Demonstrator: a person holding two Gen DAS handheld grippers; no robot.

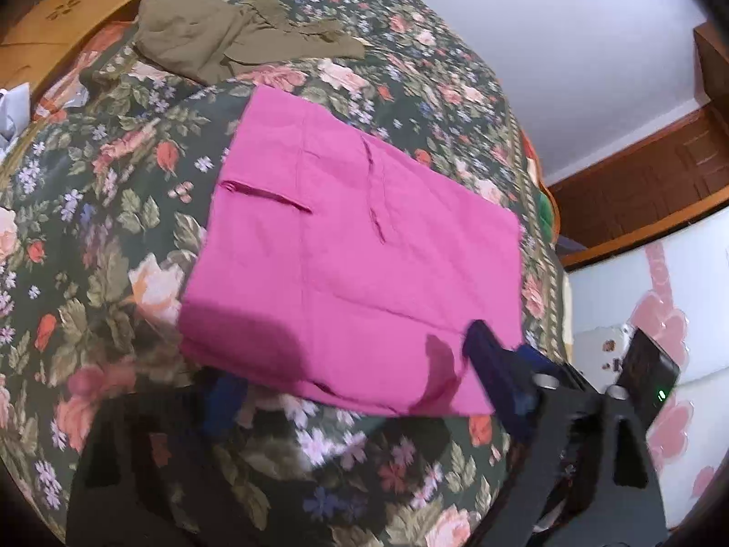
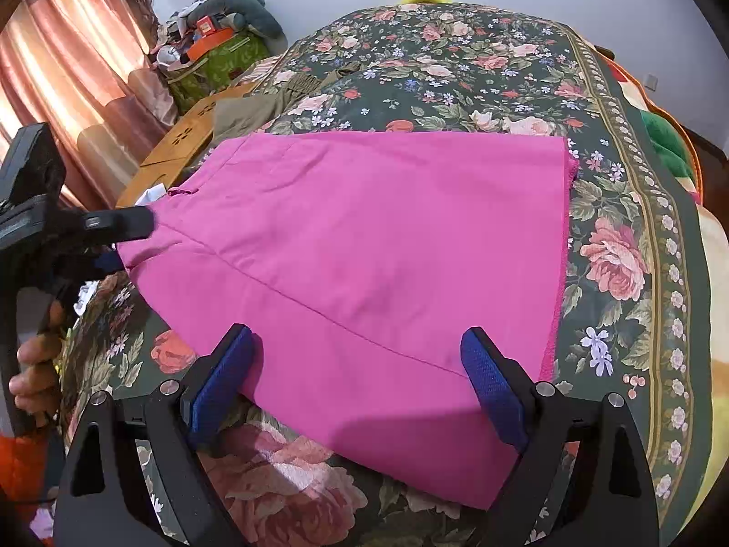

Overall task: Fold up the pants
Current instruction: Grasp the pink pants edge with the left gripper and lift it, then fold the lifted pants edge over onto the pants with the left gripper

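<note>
The pink pants (image 1: 346,255) lie folded into a flat rectangle on the floral bedspread (image 1: 105,237); they also fill the middle of the right wrist view (image 2: 364,246). My left gripper (image 1: 355,378) is open, its blue pads spread at the fold's near edge, the left pad blurred. It shows from the side in the right wrist view (image 2: 114,237) at the pants' left corner. My right gripper (image 2: 360,364) is open, with its blue pads (image 2: 494,387) wide apart over the near edge of the pants, holding nothing.
Olive-green clothes (image 1: 214,41) lie crumpled at the far side of the bed, next to a wooden board (image 1: 59,13). A cluttered pile of bags (image 2: 214,45) and pink curtains (image 2: 68,68) stand at the left. A green and orange blanket (image 2: 669,146) lies at the bed's right edge.
</note>
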